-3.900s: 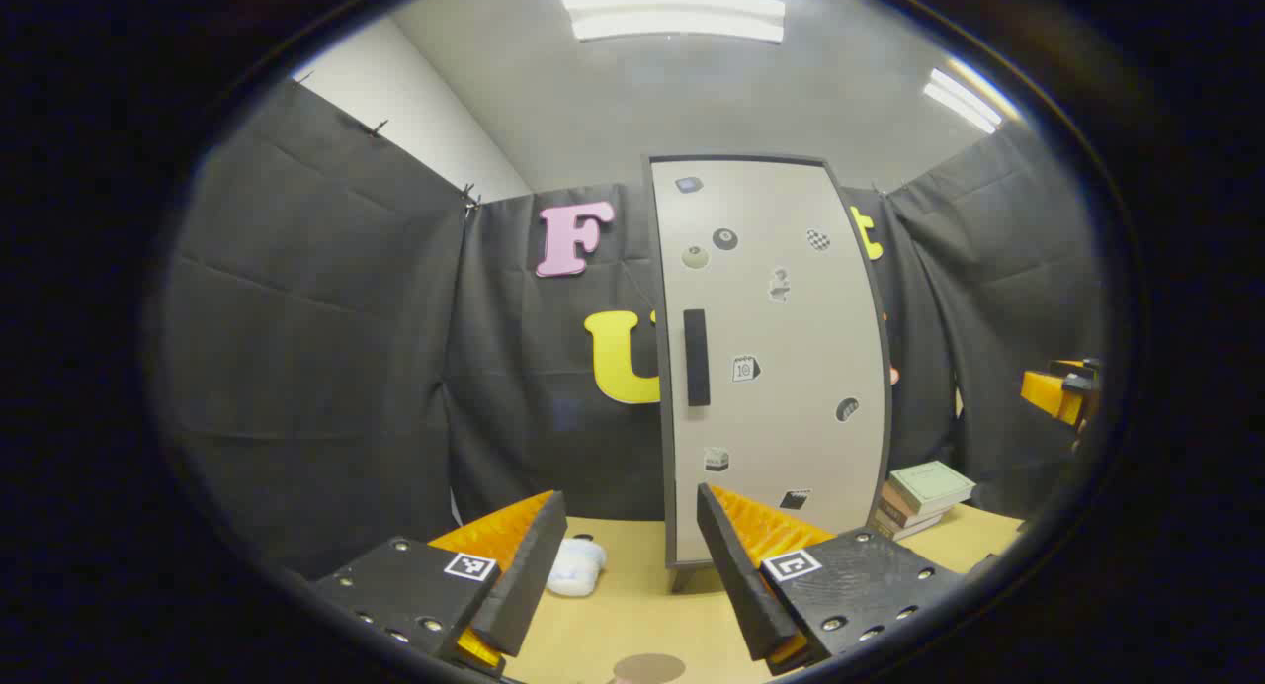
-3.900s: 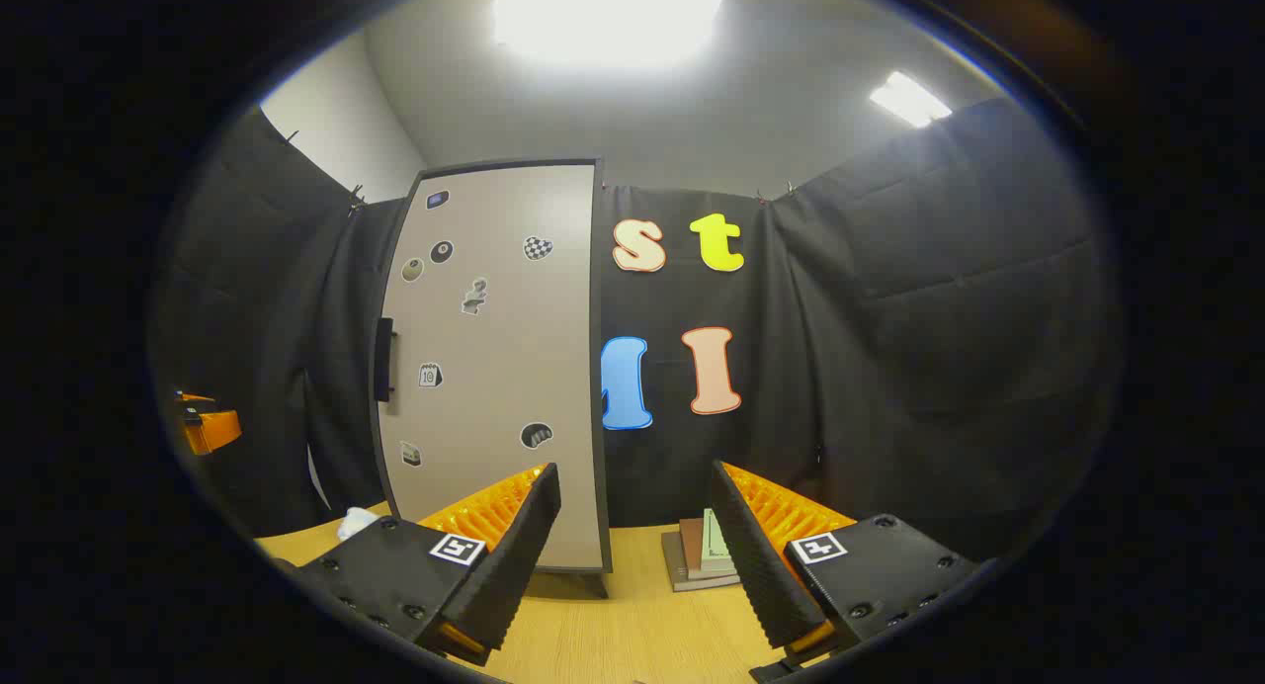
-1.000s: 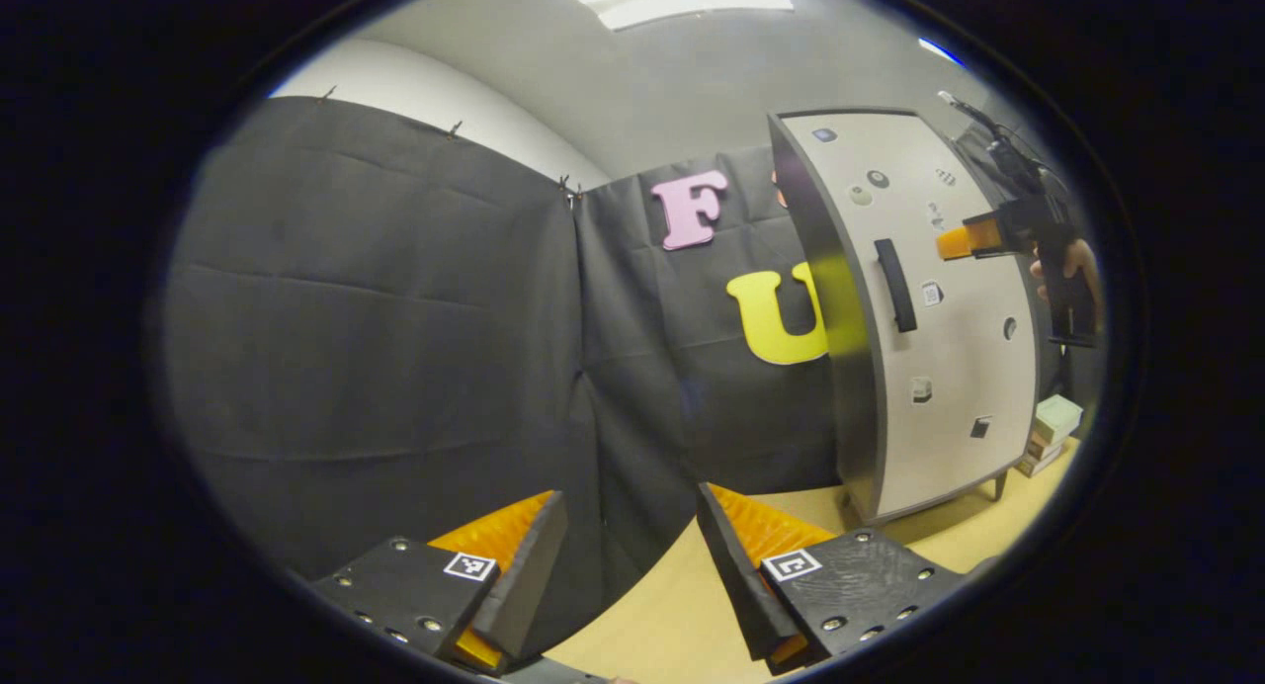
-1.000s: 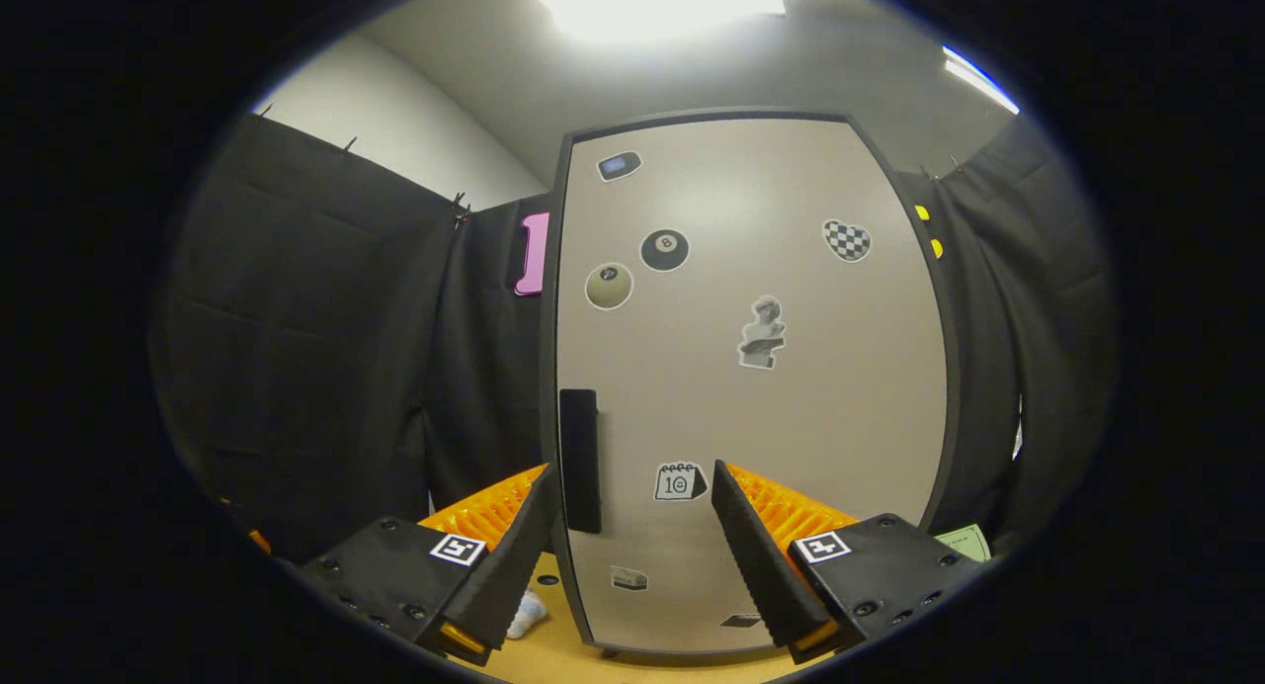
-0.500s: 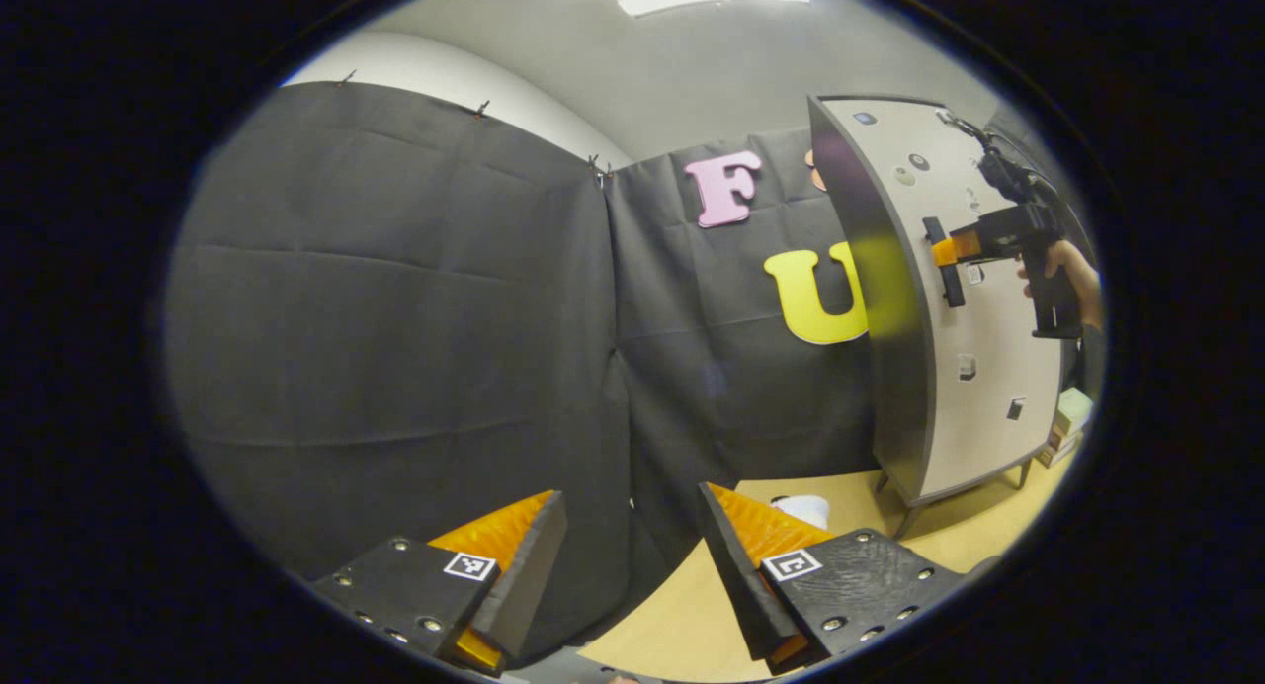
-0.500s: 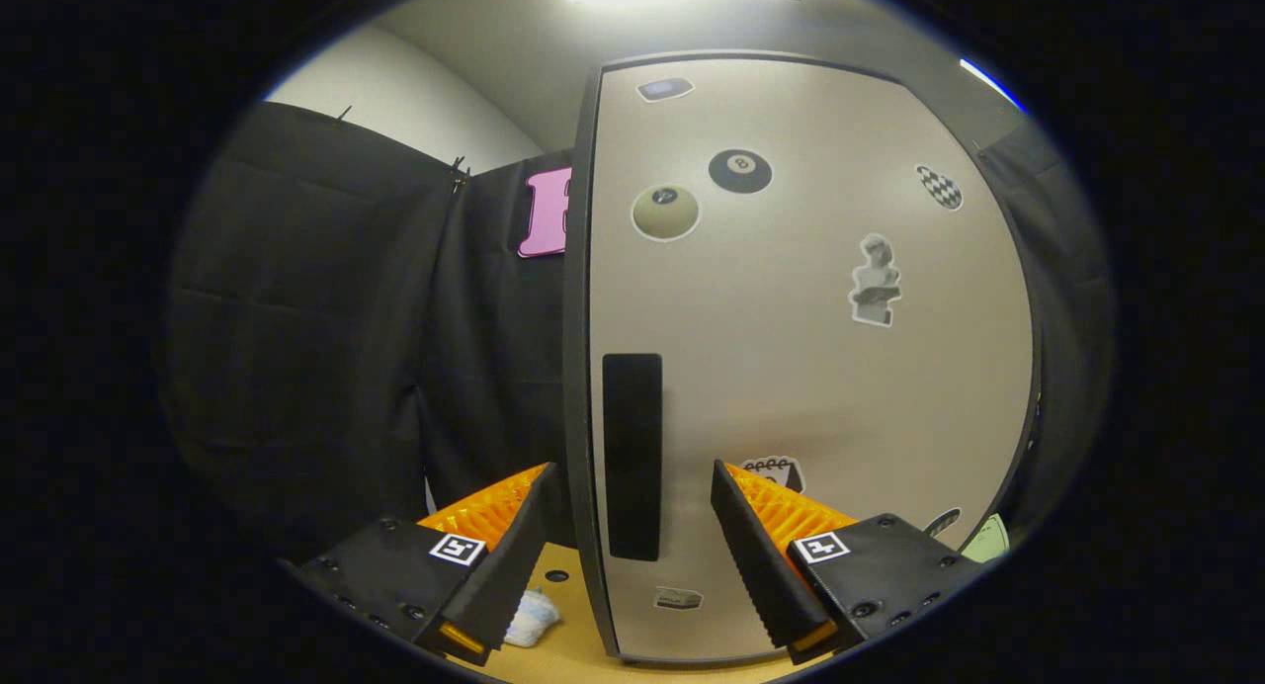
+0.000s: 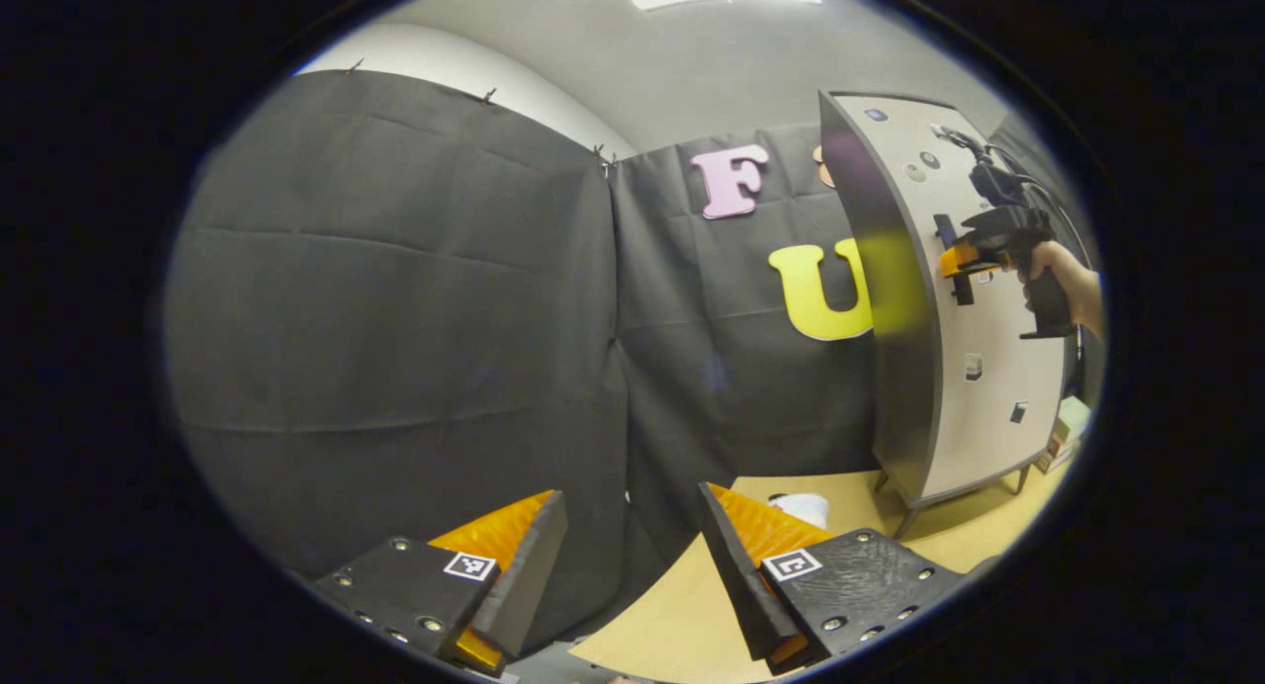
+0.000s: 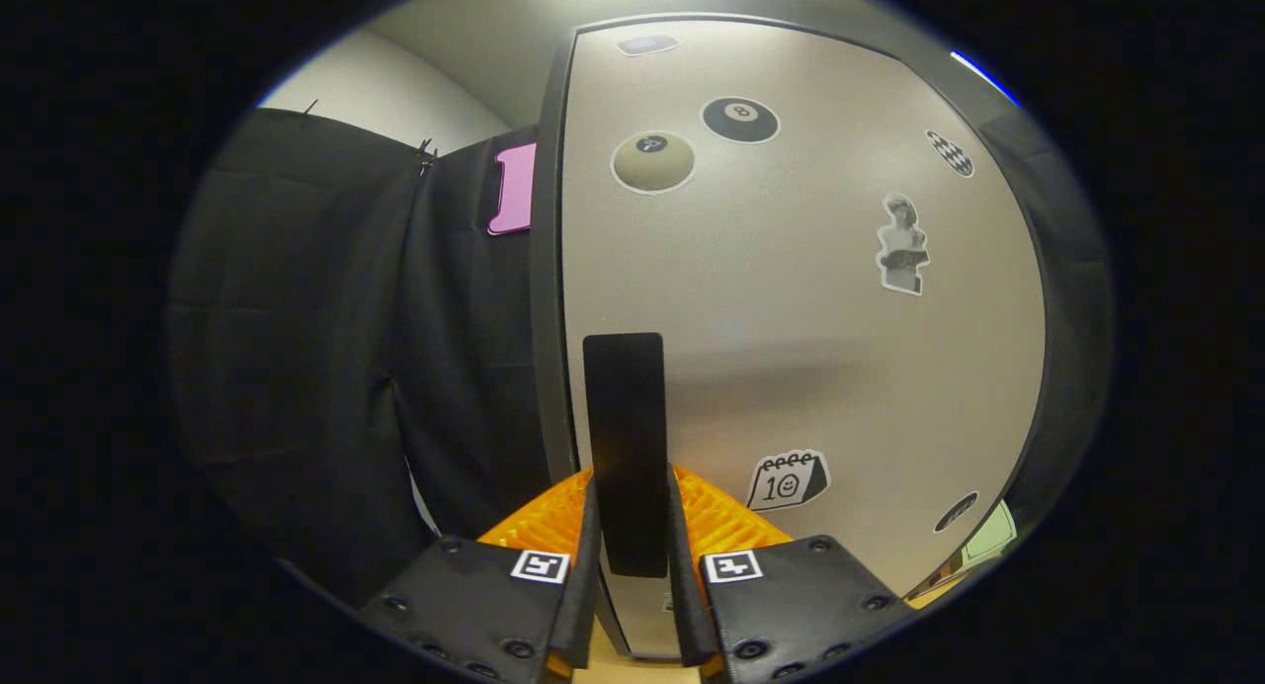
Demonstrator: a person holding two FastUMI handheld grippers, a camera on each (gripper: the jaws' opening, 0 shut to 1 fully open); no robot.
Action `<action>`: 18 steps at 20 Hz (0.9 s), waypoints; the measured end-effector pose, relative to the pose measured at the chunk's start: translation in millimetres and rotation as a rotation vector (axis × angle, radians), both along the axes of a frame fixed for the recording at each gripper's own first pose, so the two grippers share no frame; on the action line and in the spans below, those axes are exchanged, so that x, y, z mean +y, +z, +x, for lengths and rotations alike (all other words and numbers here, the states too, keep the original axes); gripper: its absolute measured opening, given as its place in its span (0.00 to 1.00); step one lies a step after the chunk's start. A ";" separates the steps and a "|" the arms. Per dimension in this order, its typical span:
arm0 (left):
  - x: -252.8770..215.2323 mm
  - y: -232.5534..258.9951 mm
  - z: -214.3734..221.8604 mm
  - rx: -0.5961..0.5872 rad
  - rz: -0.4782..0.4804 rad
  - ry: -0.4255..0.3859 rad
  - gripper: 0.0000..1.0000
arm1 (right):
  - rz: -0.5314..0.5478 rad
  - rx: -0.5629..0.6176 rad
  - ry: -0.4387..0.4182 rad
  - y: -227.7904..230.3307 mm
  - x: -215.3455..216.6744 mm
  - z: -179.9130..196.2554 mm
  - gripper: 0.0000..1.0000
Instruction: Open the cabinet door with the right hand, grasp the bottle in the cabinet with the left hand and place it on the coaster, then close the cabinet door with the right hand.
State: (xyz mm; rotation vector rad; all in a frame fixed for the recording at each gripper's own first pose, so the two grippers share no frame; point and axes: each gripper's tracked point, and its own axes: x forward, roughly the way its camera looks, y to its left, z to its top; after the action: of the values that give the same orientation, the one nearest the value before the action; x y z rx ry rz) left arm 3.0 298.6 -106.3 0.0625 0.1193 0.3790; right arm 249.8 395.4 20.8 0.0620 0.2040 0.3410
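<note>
Right tool has closed on the door handle, vs. wide 0.5 s ago: grip set, pull next. Left tool wide, empty, well left of cabinet. Bottle presumably behind the closed door.

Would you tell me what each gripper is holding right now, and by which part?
The right gripper is shut on the cabinet door's handle, gripping its lower end. The left gripper is open and holds nothing.

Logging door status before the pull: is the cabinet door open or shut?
Shut: cabinet door sits flush in its frame, no interior visible; right gripper is clamped on the handle.
</note>
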 end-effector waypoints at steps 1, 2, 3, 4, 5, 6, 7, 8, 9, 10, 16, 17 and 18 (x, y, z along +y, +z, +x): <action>-3.9 -0.6 1.1 -0.002 -0.002 -0.009 0.82 | 0.006 0.013 0.018 0.2 -0.5 -1.3 0.28; -7.0 0.7 3.9 -0.004 -0.001 -0.018 0.82 | 0.017 0.012 0.026 0.1 0.4 -0.2 0.19; -9.8 -1.0 8.6 -0.006 0.001 -0.026 0.82 | 0.010 0.020 0.040 -0.3 -0.8 -2.1 0.19; -12.6 -1.7 13.7 -0.007 0.001 -0.037 0.82 | 0.005 0.015 0.050 0.6 -2.1 -2.7 0.16; -17.2 -0.4 20.5 -0.008 -0.001 -0.047 0.82 | 0.002 0.018 0.062 -1.2 -3.0 -4.9 0.19; -20.5 1.0 26.4 -0.009 -0.002 -0.057 0.82 | 0.011 0.024 0.074 -0.8 -3.9 -6.7 0.16; -25.0 5.2 29.9 -0.013 -0.002 -0.064 0.82 | 0.018 0.033 0.090 -1.5 -4.4 -8.3 0.19; -30.6 9.7 31.6 -0.019 -0.005 -0.071 0.82 | 0.024 0.039 0.105 -0.8 -6.0 -9.7 0.19; -40.5 12.6 28.9 -0.027 -0.011 -0.081 0.82 | 0.024 0.042 0.122 -0.2 -6.3 -11.3 0.19; -50.6 16.7 25.6 -0.034 -0.017 -0.090 0.82 | 0.023 0.041 0.137 1.9 -7.0 -13.0 0.16; -112.9 30.5 22.5 -0.056 -0.016 -0.142 0.80 | 0.051 0.051 0.239 5.5 -15.8 -10.5 0.15; -123.8 33.2 20.6 -0.056 -0.010 -0.152 0.80 | 0.048 0.048 0.255 6.1 -16.5 -11.3 0.19; -133.0 36.0 19.8 -0.053 -0.003 -0.160 0.80 | 0.049 0.049 0.269 6.8 -17.7 -11.4 0.15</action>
State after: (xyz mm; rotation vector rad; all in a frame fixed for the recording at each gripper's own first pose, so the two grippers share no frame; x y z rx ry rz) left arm 22.8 165.6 -70.3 0.0588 0.0622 0.2202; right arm 238.4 377.7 27.6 0.0912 0.2536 0.6133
